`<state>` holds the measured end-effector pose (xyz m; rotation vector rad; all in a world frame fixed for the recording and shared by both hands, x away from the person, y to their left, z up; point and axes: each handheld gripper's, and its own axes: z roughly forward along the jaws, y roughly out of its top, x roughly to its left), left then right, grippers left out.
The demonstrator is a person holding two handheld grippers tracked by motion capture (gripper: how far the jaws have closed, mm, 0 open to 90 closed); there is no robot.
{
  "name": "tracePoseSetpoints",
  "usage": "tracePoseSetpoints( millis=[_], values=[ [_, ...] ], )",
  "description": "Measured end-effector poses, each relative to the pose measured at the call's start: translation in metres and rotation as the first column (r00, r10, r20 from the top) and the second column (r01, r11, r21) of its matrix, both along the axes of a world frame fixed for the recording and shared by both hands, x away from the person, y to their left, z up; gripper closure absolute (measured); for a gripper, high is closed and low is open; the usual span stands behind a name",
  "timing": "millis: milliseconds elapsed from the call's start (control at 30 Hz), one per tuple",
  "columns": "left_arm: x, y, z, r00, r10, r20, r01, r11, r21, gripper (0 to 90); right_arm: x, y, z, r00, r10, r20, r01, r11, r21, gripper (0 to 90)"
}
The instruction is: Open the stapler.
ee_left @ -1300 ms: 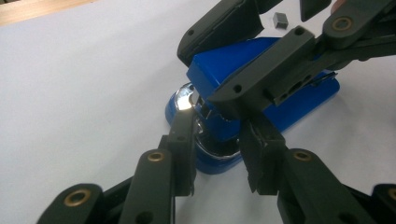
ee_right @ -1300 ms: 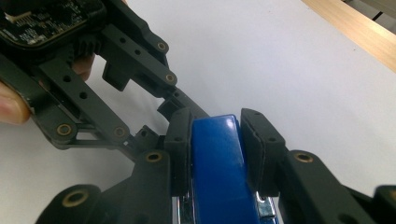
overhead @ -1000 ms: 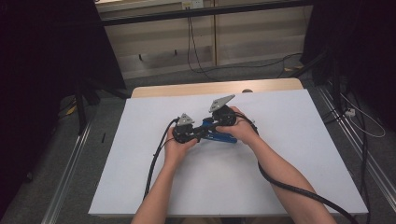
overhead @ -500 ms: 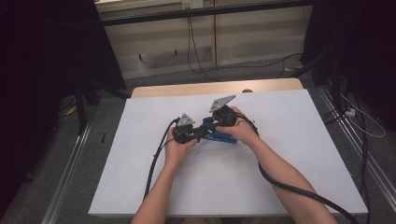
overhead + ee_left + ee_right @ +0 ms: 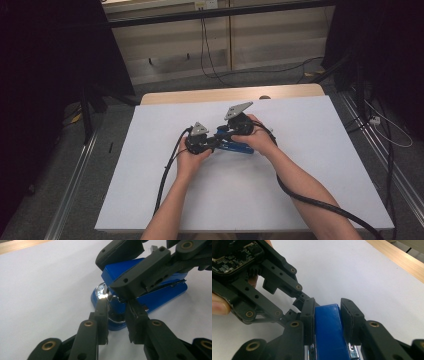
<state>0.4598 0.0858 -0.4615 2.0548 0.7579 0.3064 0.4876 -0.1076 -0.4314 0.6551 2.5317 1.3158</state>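
A blue stapler lies on the white table top, between the person's two hands. My right gripper is shut on the stapler's blue top arm, one pad on each side. From the opposite side my left gripper reaches the stapler's chrome front end. Its jaws have just been closing, and the chrome part sits between the pads, with the left pad against it. In the high view the left gripper and right gripper meet tip to tip over the stapler.
Black cables trail from both grippers toward the near table edge. A wooden strip borders the table's far side. Dark curtains and floor cables surround the table.
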Motion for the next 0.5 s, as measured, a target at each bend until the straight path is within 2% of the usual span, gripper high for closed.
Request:
tracePoseSetpoints(
  millis=[33,133,200,233,433,500],
  values=[
    [-0.0002,-0.0001,0.0004,0.9999,0.001,0.013,-0.001,0.9999,0.012,73.5,-0.0001,0.0001,0.0,1.0,0.002,0.004,-0.002,1.0,-0.001,66.3],
    [-0.0006,0.0009,0.0005,1.0,-0.002,0.003,0.002,1.0,0.008,75.0,-0.0006,0.0003,0.0012,1.0,-0.001,0.003,0.001,1.0,-0.004,66.4],
    [-0.0013,0.0007,0.0003,1.0,0.002,-0.006,-0.002,1.0,0.001,75.9,-0.0004,-0.0008,0.001,1.0,-0.005,-0.002,0.005,1.0,0.013,66.4],
    [-0.0012,0.0009,0.0007,1.0,0.001,0.004,-0.001,0.9999,0.012,76.0,-0.0007,-0.0007,0.001,1.0,-0.005,-0.001,0.005,1.0,0.015,66.4],
    [-0.0005,0.0023,-0.0015,0.9999,0.012,-0.012,-0.012,0.9997,-0.023,76.6,0.0003,0.0025,0.0037,0.9999,-0.01,0.014,0.01,1.0,-0.016,66.6],
    [-0.0004,0.0014,-0.0014,0.9998,0.016,-0.011,-0.016,0.9996,-0.024,76.7,0.0021,0.0022,0.0024,0.9999,-0.016,0.006,0.016,1.0,-0.007,66.6]
  ],
)
